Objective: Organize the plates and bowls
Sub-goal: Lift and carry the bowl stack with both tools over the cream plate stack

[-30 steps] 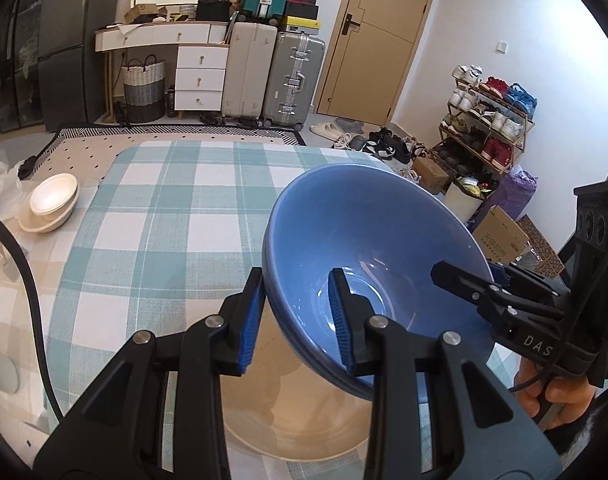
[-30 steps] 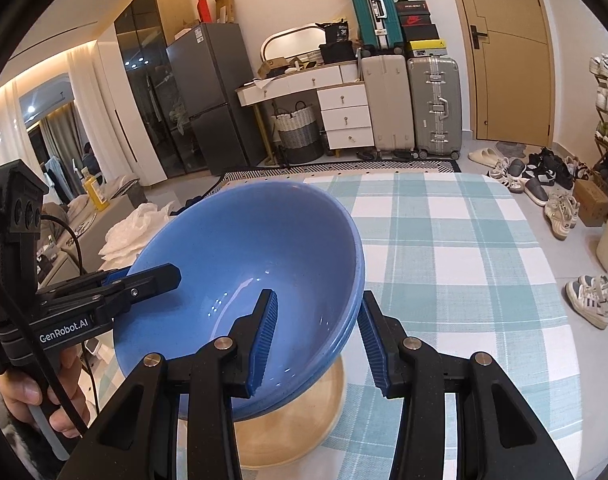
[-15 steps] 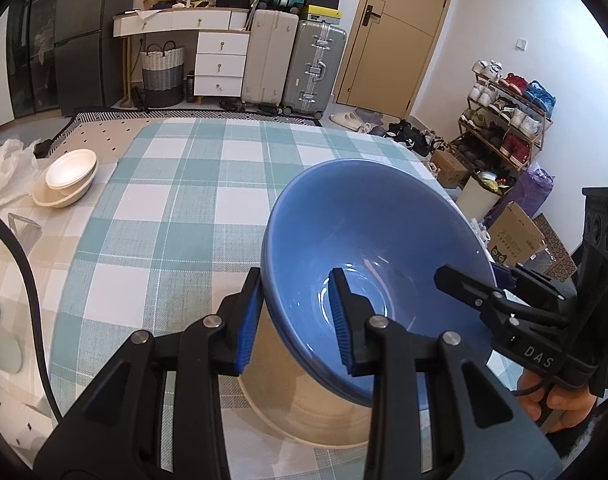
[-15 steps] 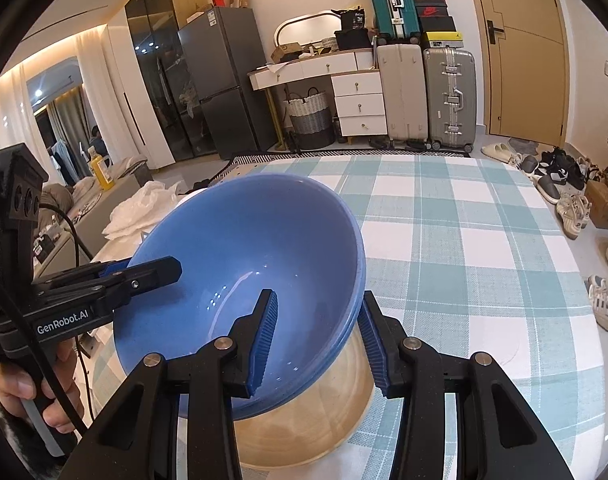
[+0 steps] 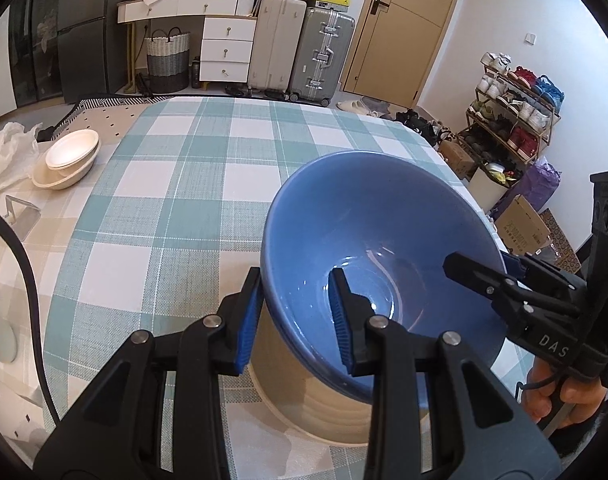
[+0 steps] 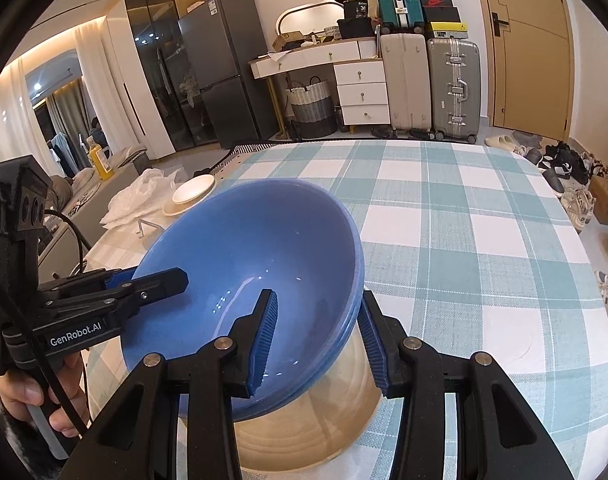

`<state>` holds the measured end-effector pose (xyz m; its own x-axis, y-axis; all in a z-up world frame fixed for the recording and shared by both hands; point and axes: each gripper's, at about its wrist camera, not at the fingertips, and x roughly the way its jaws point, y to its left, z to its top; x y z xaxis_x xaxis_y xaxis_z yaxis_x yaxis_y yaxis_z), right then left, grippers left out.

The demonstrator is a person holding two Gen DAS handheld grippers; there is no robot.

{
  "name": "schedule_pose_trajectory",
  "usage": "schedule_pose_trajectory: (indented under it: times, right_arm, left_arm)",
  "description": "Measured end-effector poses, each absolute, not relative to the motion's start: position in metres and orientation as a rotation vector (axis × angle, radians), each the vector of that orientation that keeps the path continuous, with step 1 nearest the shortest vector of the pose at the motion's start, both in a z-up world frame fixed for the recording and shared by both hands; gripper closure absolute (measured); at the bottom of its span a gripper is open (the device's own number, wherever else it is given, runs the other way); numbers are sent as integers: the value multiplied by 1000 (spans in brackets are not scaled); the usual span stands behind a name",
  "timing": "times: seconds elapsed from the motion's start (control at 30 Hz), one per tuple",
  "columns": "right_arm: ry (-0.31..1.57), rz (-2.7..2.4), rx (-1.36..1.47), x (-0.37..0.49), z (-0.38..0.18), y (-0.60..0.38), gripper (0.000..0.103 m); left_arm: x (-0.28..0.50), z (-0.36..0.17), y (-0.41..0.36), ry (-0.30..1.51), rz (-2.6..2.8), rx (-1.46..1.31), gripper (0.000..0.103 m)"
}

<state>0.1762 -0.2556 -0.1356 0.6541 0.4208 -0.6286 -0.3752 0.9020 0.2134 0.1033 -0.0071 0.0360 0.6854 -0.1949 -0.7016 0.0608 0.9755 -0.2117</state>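
A stack of blue bowls is held between both grippers, just above a beige plate on the checked tablecloth. My left gripper is shut on the stack's left rim, one finger inside and one outside. My right gripper is shut on the right rim in the same way. The blue bowls hide most of the beige plate. Each gripper shows in the other's view: the right gripper and the left gripper.
A small cream bowl stacked in a cream dish sits at the table's far left, also in the right wrist view. A white plastic bag lies beside it. A small metal stand stands near the left edge.
Both grippers have lifted the blue bowls slightly and tilted back; the cameras now see more of the table and the beige plate below.
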Motion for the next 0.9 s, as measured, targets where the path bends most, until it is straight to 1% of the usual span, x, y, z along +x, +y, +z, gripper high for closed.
schedule_pose_trajectory:
  times: [0.47,0.67,0.9]
  right_arm:
    - [721,456,81,182,-140,-258,60]
    - [719,461,84,181,-141,-260,60]
    - [713,460,83,180,-142,-259,59]
  left_arm:
    - [119,26,-9,812,-121,-156,74]
    - [124,26,-12,814,-117,-138,70]
    - [127,27,-17,812,-109,-117,69]
